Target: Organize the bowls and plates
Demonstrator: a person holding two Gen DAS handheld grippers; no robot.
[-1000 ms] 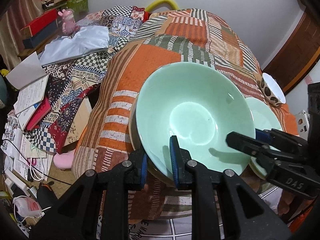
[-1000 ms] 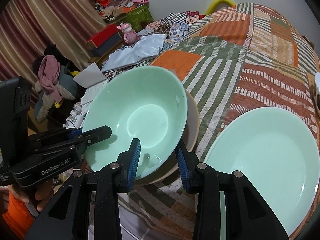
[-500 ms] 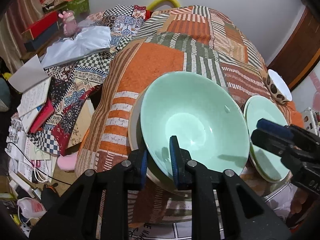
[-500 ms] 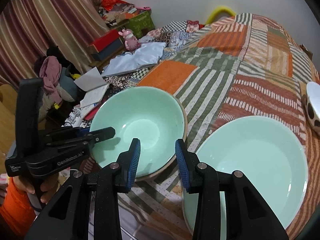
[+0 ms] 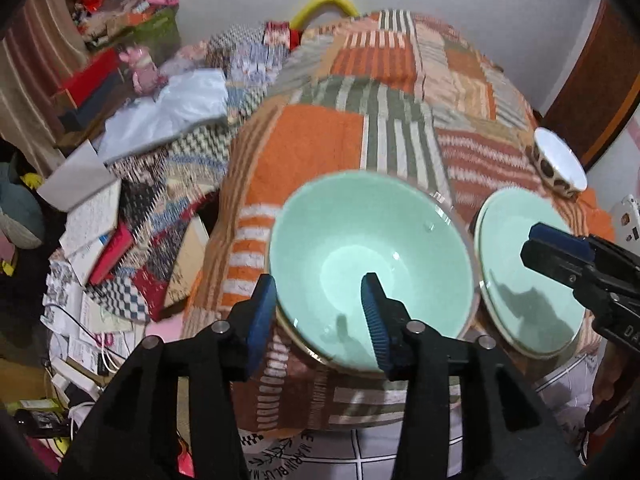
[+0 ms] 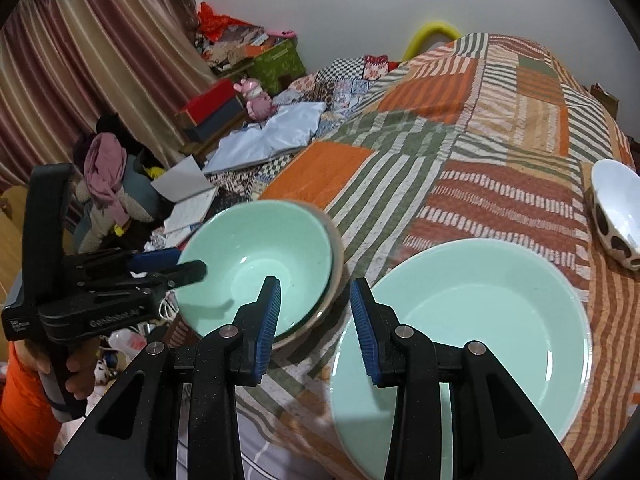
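A mint green bowl point(image 5: 372, 264) point(image 6: 256, 264) sits nested in a beige bowl point(image 6: 335, 280) at the near left of the patchwork bedspread point(image 5: 316, 140). A mint green plate point(image 6: 468, 320) point(image 5: 524, 276) lies to its right. A white bowl with brown spots point(image 6: 616, 216) point(image 5: 558, 166) lies tilted at the far right. My left gripper point(image 5: 318, 312) is open, its jaws either side of the green bowl's near rim, holding nothing. My right gripper point(image 6: 314, 320) is open and empty, above the gap between the bowls and the plate.
The bed edge drops off to the left onto a cluttered floor with books point(image 5: 92, 216), cables and a pink toy point(image 6: 256, 98). A white-and-black cloth point(image 5: 344, 456) hangs at the near edge. A brown door point(image 5: 592, 80) stands at the right.
My left gripper has opened and let go of the green bowl, which now rests in the beige bowl. Both grippers have drawn back and up from the dishes.
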